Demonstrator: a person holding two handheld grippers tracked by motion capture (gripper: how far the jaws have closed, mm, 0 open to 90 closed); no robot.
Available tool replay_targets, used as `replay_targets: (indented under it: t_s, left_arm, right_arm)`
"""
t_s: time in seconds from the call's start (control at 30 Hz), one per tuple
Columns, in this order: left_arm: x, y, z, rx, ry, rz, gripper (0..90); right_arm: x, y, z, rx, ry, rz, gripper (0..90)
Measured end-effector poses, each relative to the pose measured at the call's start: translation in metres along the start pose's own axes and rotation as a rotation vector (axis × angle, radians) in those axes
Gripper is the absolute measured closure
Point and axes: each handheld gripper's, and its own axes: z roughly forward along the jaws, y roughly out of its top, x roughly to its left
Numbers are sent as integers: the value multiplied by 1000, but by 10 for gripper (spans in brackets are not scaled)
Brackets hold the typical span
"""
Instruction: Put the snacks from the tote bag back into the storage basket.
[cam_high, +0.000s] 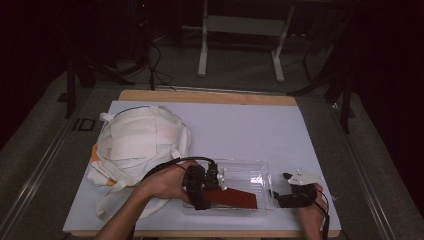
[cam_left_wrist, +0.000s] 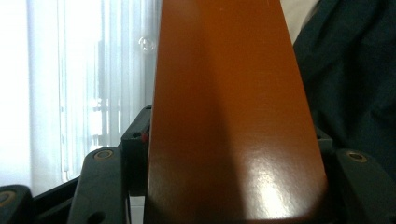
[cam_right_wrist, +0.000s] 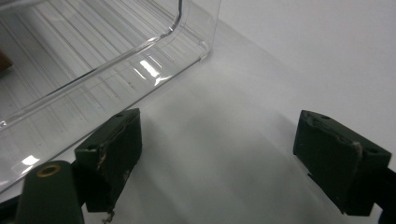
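white-covered table (cam_high: 240, 125), grey floor (cam_high: 240, 80), dark room

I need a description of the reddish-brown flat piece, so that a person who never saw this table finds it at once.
Start at the white table: a crumpled cloth bag lies at its left, and a clear plastic tray sits near the front edge. The reddish-brown flat piece lies over the tray's near side, held by the left gripper. It is the only dark, glossy, coloured thing among white and transparent ones.

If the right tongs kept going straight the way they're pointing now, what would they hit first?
Probably nothing at once: the open right tongs point across the bare white table sheet. The clear plastic ribbed tray sits just beside one jaw, so it might get grazed; depth is unclear.
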Motion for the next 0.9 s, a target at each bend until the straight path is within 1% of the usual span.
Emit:
replay_targets:
  t_s: [0.2, 0.33, 0.4, 0.77, 0.9]
  left_arm:
    - [1, -1, 0, 2, -12, -10, 394]
    - [1, -3, 0, 7, -16, -12, 392]
    - [0, -4, 0, 9, -15, -7, 393]
    - [1, -13, -1, 7, -24, -34, 374]
    - [1, -14, 2, 20, -32, -47, 355]
  right_arm:
    - [0, 0, 0, 0, 0, 0, 155]
    - [0, 0, 0, 0, 1, 0, 155]
    - [0, 0, 0, 0, 1, 0, 155]
    - [0, 0, 0, 0, 1, 3, 155]
    - [0, 0, 0, 0, 1, 1, 155]
